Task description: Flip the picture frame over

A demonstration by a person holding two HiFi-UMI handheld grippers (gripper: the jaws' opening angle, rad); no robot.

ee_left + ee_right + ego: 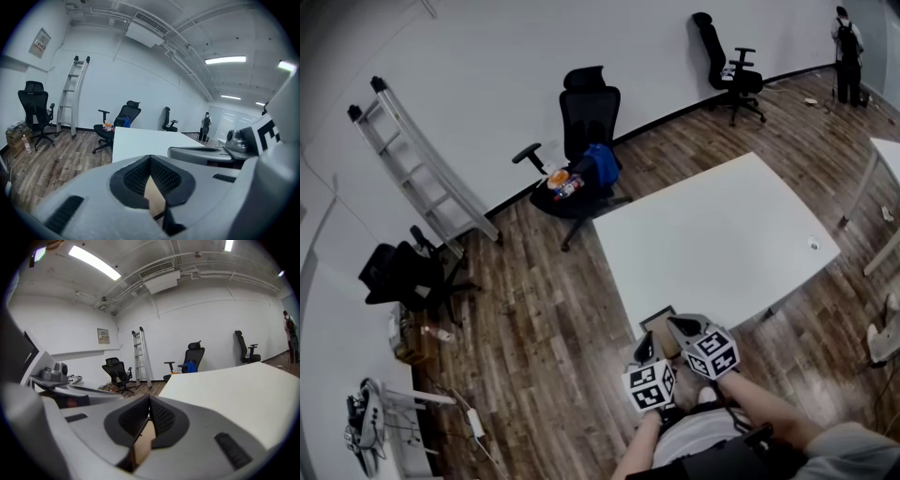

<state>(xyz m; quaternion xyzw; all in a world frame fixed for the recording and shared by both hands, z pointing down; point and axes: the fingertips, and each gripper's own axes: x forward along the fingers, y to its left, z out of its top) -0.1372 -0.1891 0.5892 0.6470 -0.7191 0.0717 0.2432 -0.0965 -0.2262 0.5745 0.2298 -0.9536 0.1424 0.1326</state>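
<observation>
1. The picture frame [659,322] is in the lower middle of the head view, at the near edge of the white bench [722,234]. I cannot tell if it touches the bench.
2. The left hand-held gripper [645,350] is closed on the frame. In its own view a thin brown sheet is pinched between the ribbed black pads [136,176].
3. The right hand-held gripper [682,330] is also clamped on the frame, on a brown panel with a dark rim.
4. I judge the frame to be light, flat and stiff. The brown back looks like matte cardboard, not slippery.
5. The front is hidden. If it has glass, it is fragile.
6. The best hold is at the rim, on two sides.
</observation>
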